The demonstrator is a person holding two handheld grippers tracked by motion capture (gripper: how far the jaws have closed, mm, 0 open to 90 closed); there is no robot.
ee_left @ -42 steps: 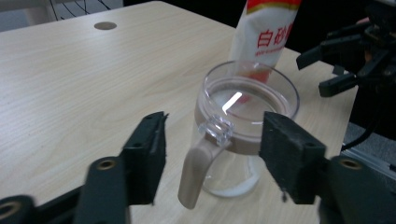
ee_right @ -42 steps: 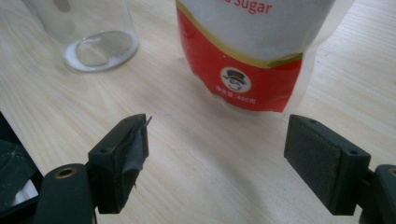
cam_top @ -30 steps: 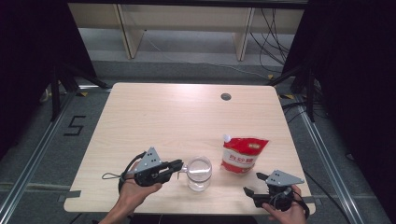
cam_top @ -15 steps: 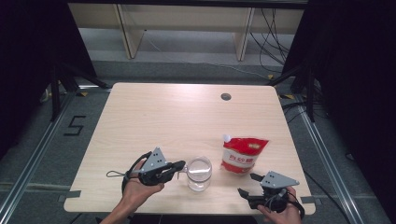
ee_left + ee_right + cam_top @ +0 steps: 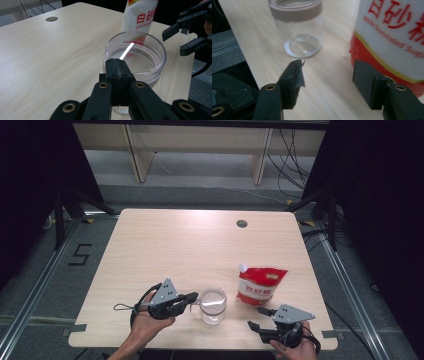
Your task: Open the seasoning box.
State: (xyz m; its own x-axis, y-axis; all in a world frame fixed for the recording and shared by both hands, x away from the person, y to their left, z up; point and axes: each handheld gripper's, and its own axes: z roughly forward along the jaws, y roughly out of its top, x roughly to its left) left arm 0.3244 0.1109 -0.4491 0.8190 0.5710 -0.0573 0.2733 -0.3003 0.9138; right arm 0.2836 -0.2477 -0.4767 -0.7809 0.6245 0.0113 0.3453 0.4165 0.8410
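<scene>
A clear glass jar (image 5: 212,306) stands near the table's front edge, seen close in the left gripper view (image 5: 135,53) and the right gripper view (image 5: 297,27). Behind it to the right stands a red and white sugar bag (image 5: 261,285) (image 5: 140,15) (image 5: 392,32). My left gripper (image 5: 192,297) (image 5: 117,62) is shut with nothing between its pads, its tips right at the jar's near wall. My right gripper (image 5: 255,326) (image 5: 328,67) (image 5: 173,42) hovers low in front of the bag, jaws open and just closing, bare wood between them.
The wooden table (image 5: 175,250) has a round cable hole (image 5: 242,223) (image 5: 51,19) at the back right. Its front edge lies just under both hands. Shelving legs and cables stand on the floor beyond the far edge.
My right gripper has edged a little to the left and its jaws have narrowed. The left hand, the jar and the bag have stayed put.
</scene>
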